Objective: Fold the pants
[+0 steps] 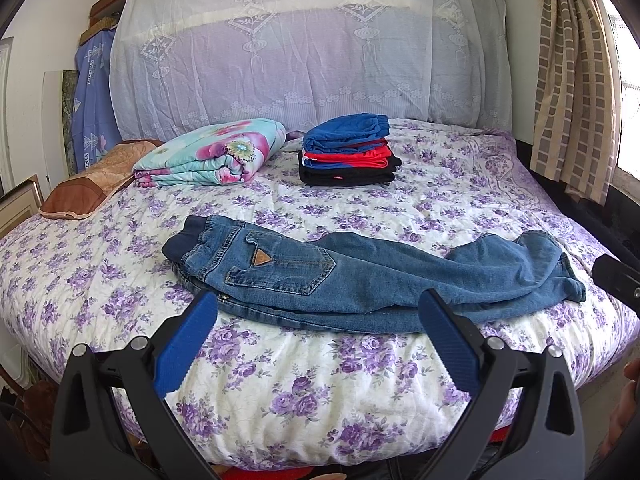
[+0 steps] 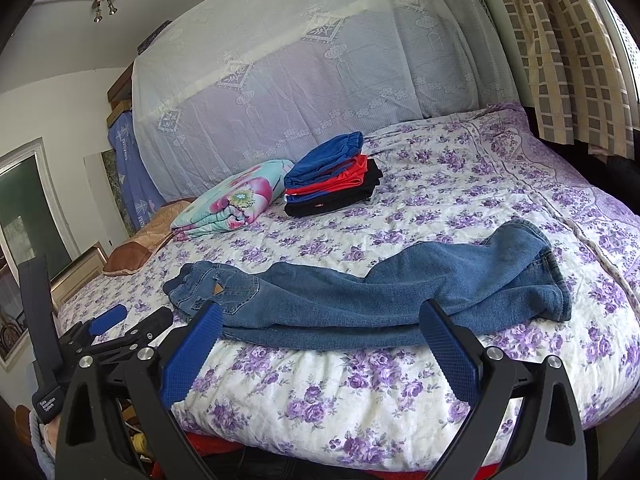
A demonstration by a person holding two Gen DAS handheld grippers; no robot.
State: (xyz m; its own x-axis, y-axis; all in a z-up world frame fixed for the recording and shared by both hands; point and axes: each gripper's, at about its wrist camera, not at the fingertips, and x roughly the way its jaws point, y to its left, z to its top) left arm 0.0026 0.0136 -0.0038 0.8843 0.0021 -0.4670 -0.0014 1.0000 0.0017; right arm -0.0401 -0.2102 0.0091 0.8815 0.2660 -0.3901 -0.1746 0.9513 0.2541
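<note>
A pair of blue jeans (image 1: 360, 276) lies on the bed, folded lengthwise with one leg on the other, waistband at the left and cuffs at the right. It also shows in the right wrist view (image 2: 380, 300). My left gripper (image 1: 320, 312) is open and empty, hovering just in front of the jeans' near edge. My right gripper (image 2: 320, 320) is open and empty, also just short of the near edge. The left gripper (image 2: 132, 322) appears at the left of the right wrist view, near the waistband.
The bed (image 1: 320, 380) has a white sheet with purple flowers. A stack of folded blue, red and black clothes (image 1: 348, 152) sits behind the jeans. A folded floral quilt (image 1: 212, 152) and a brown pillow (image 1: 88, 184) lie at the back left. A checked curtain (image 1: 572, 80) hangs at the right.
</note>
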